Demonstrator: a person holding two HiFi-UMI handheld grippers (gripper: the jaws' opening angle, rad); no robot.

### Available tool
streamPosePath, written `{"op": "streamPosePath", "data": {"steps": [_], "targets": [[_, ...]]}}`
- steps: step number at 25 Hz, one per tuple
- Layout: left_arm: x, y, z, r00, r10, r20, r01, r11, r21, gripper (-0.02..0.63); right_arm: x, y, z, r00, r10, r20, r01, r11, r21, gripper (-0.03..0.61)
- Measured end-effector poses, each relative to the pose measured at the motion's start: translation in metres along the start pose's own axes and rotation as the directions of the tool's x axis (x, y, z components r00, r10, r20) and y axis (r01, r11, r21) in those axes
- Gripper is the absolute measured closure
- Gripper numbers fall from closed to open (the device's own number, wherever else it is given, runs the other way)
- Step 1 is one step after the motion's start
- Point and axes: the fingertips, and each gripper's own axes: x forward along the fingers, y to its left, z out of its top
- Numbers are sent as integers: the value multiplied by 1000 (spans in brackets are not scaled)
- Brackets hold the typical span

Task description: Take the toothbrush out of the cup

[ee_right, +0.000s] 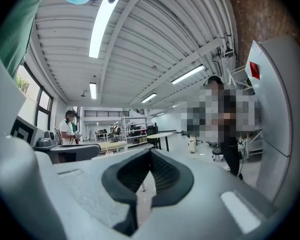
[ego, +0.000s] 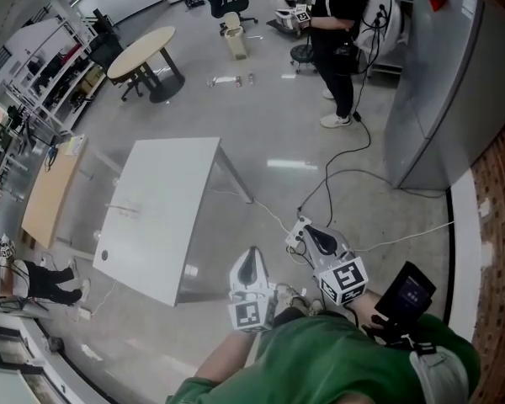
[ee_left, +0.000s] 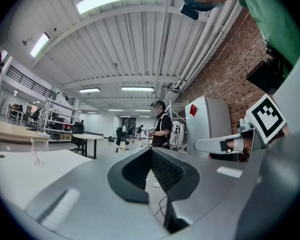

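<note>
Claws sit nearest, at the bottom centre of the head view, just above the person's green shirt (ego: 337, 360). The left gripper (ego: 252, 251) has its jaws pressed together at the tips, with nothing between them. The right gripper (ego: 307, 232), just beside it towards the lower right, is pressed together too and equally empty. Both point up the frame, each with its marker cube at the back. A dark device with a screen (ego: 411, 291) sits at the lower right, beside the person's arm.

Past the jaw tips stands a white table (ego: 164, 225), left of centre, its near corner close to the left gripper. In the left gripper view a clear cup (ee_left: 37, 160) stands on that table at the far left of the frame, well apart from both grippers. The toothbrush (ee_left: 35, 152) shows only as a thin stem inside the cup, too small to make out further. A white cable (ego: 273, 213) trails across the grey floor beside the table.

Further back, a wooden bench (ego: 50, 194) lies at the left edge. A grey cabinet (ego: 454, 82) stands against a brick wall (ego: 498, 217) on the right. At the top, a round table (ego: 141, 49) stands upper left, and a person in black (ego: 337, 23) stands upper right.
</note>
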Motion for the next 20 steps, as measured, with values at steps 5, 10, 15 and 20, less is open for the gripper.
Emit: {"op": "streamPosePath", "data": {"steps": [5,10,15,20], "targets": [[35,14,1,1000,5,-11,-5,1000,25,607,35,-15,1,1000,10,-6,-10,1000,-10,575],[53,42,3,1000,13,-2,-13,1000,19,607,71,-11,4,1000,22,-6,-22,999,-24,575],[64,75,6,999,49,16,-49,999,13,607,109,5,6,998,61,-11,-62,997,-49,575],[73,114,19,994,95,62,-95,995,-10,607,150,21,17,995,99,-6,-99,993,-67,575]]}}
